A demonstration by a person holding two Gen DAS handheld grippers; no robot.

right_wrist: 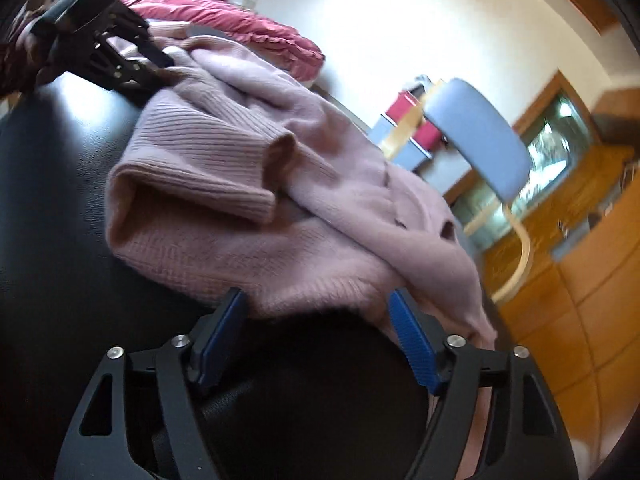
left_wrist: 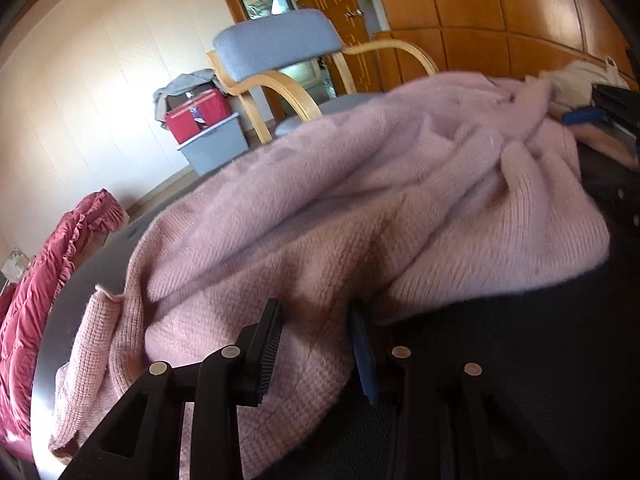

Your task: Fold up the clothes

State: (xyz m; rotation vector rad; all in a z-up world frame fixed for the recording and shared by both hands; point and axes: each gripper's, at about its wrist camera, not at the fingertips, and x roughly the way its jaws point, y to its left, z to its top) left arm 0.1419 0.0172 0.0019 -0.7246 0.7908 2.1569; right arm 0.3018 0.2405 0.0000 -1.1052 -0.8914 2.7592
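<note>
Two grippers work one pink knit sweater (right_wrist: 248,184), which lies bunched on the black bench (right_wrist: 60,216) with its ribbed cuff turned up. The left gripper (left_wrist: 316,344) is clenched on a thick fold of the sweater near one end. The right gripper (right_wrist: 320,320) stands released, its blue pads (right_wrist: 412,344) on either side of the sweater's near edge but not pressing it. Risk, as I judge it: if the right gripper closes on only the fuzzy hem, it may catch one layer and drag the garment crooked. A red quilted jacket (right_wrist: 224,12) lies beside the sweater and could snag.
</note>
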